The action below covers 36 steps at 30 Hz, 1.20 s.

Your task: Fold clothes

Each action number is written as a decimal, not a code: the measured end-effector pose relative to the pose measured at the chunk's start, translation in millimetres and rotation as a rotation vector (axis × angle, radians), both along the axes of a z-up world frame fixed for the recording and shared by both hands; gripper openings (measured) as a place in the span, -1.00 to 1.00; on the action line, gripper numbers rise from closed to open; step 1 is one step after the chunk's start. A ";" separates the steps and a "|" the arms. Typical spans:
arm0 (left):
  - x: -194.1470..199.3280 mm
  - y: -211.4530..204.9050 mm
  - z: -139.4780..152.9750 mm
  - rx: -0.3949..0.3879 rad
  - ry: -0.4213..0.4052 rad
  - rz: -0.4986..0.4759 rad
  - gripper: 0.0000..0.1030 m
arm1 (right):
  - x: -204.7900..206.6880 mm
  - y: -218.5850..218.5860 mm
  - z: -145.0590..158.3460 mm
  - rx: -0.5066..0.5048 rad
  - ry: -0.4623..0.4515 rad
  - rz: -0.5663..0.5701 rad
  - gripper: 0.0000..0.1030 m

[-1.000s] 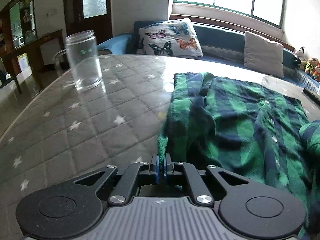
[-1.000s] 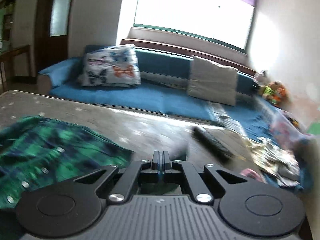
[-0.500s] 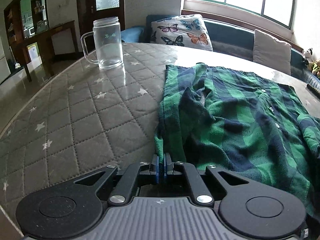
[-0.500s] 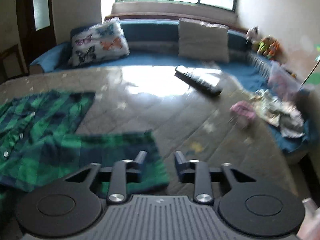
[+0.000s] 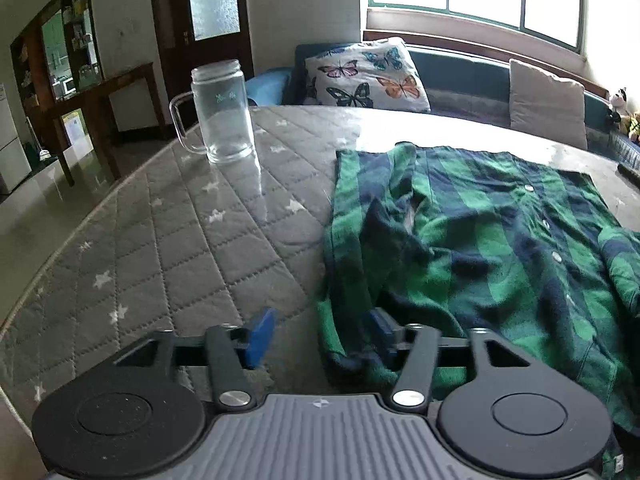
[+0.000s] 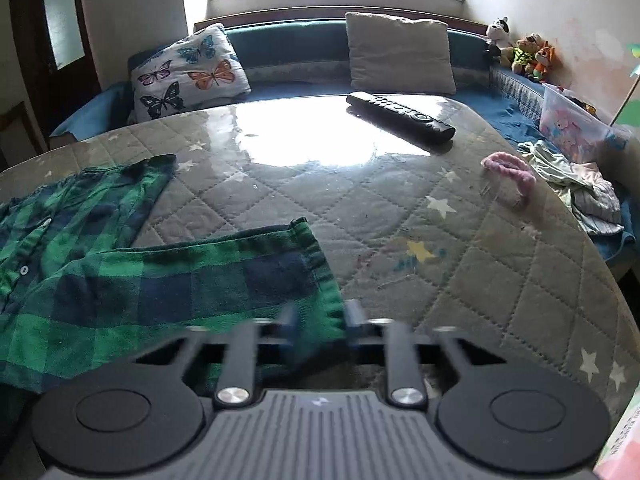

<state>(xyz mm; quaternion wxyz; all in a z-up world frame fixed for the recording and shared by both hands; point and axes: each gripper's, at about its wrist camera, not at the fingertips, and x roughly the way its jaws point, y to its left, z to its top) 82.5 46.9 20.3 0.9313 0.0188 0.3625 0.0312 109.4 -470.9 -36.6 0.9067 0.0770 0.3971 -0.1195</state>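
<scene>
On the quilted grey desk (image 5: 168,240), under a glossy clear cover, a green and navy plaid shirt (image 5: 480,240) lies button side up, spread from the centre of the left wrist view out to 3 o'clock. Its near left edge is rumpled and folded over on itself, and the collar area is bunched toward 12 o'clock of the garment.

At 6 o'clock in that view the left gripper (image 5: 320,334) has its fingers (image 5: 262,334) spread wide, with blue pads showing. The shirt's near corner lies between them, close against the right finger, but nothing is pinched. A clear glass mug (image 5: 222,114) with a handle stands upright at 10 o'clock, well apart from the shirt.

From the right wrist view, one sleeve (image 6: 200,276) stretches flat across the desk from 9 o'clock toward the centre, its cuff end at the right gripper (image 6: 318,320). That gripper's fingers (image 6: 354,316) are also apart, blurred, straddling the cuff's near corner; whether they touch the cloth cannot be told.

Farther off at 1 o'clock a black remote control (image 6: 400,116) rests on the desk, and a pink hair tie (image 6: 508,170) lies near the rim at 2 o'clock. Beyond the desk a blue bench carries a butterfly cushion (image 6: 188,72) and a plain beige cushion (image 6: 400,52).
</scene>
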 end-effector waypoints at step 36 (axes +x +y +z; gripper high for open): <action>28.7 -8.4 -14.2 0.048 0.043 0.005 0.32 | -21.8 -62.1 13.2 -0.560 0.195 -0.206 -0.75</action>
